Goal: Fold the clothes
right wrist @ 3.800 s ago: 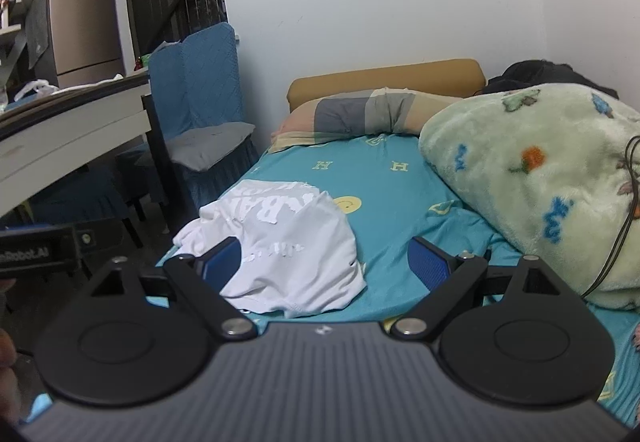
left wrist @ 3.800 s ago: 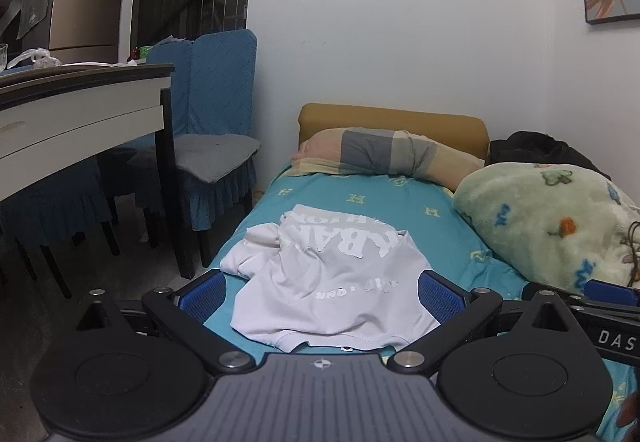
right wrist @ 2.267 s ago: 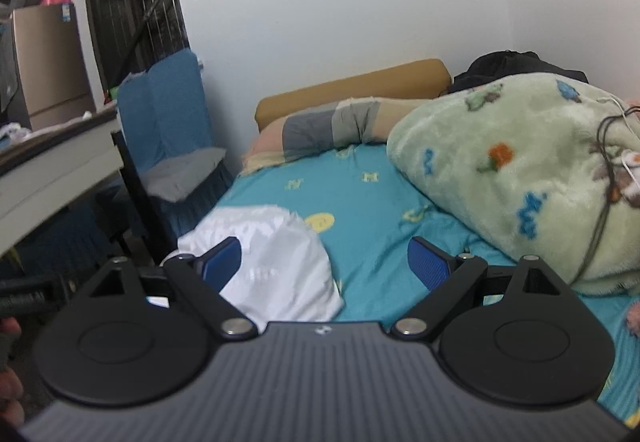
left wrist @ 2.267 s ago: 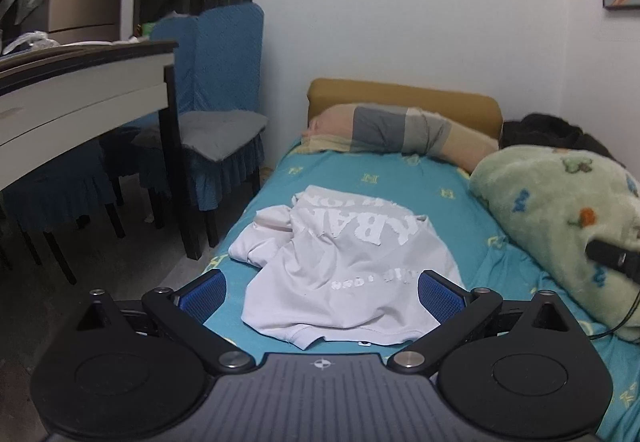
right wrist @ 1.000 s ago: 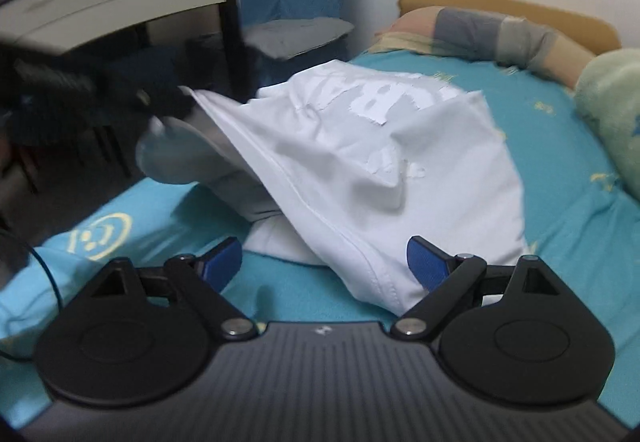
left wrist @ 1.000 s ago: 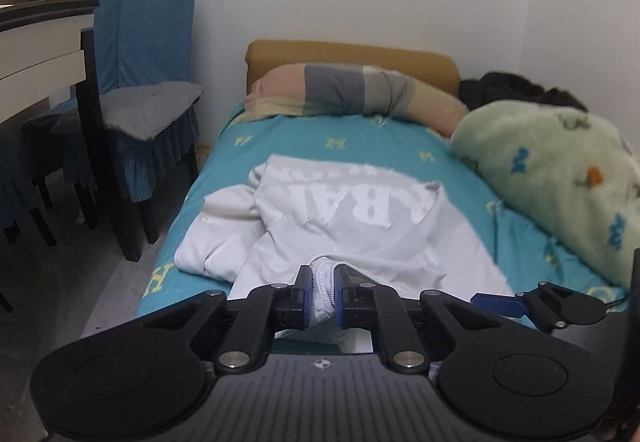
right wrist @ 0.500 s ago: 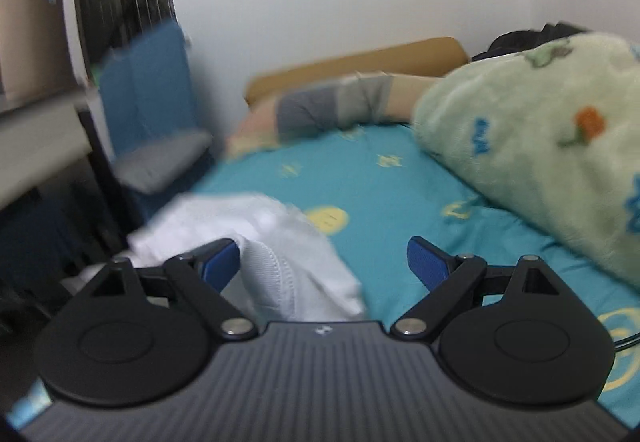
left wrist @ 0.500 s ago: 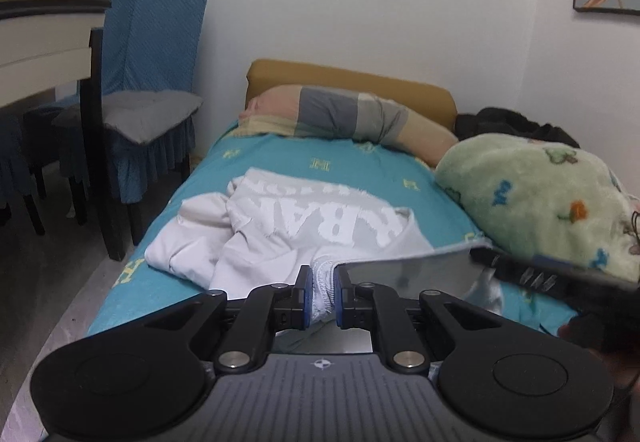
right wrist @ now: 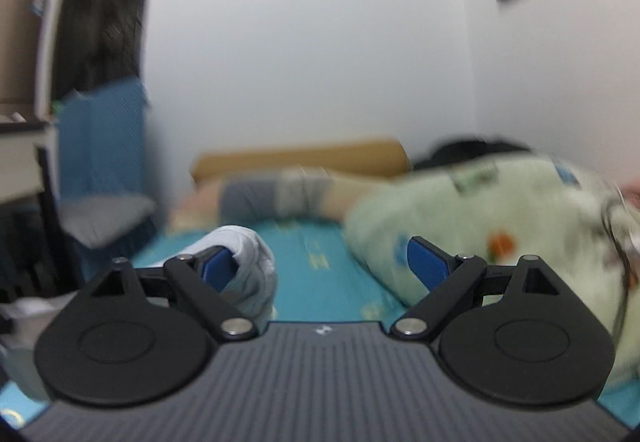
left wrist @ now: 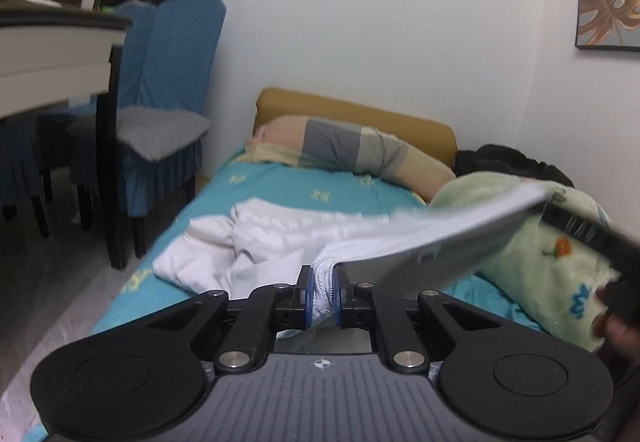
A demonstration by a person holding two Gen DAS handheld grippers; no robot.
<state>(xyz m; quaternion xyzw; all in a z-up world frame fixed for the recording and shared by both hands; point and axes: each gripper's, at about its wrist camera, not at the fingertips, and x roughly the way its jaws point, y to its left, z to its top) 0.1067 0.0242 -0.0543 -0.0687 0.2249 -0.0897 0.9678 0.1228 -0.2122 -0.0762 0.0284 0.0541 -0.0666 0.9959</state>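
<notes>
A white T-shirt [left wrist: 280, 238] lies crumpled on the teal bed sheet [left wrist: 280, 182]. My left gripper [left wrist: 321, 292] is shut on the shirt's near hem. The hem stretches up and right as a blurred taut band toward the right gripper's body [left wrist: 592, 238], seen at the right edge of the left wrist view. In the blurred right wrist view my right gripper [right wrist: 320, 262] is open; a fold of the white shirt [right wrist: 252, 262] is draped over its left finger [right wrist: 218, 264], with nothing clamped between the jaws.
A green fleece blanket [left wrist: 560, 254] is heaped on the bed's right side. A striped pillow [left wrist: 352, 154] and tan headboard [left wrist: 360, 114] are at the far end. Blue-covered chairs [left wrist: 160, 90] and a table [left wrist: 52, 62] stand left of the bed.
The right gripper has swung up and to the right, lifting the shirt's hem into a taut band. The left gripper stays shut on the hem and has moved slightly higher.
</notes>
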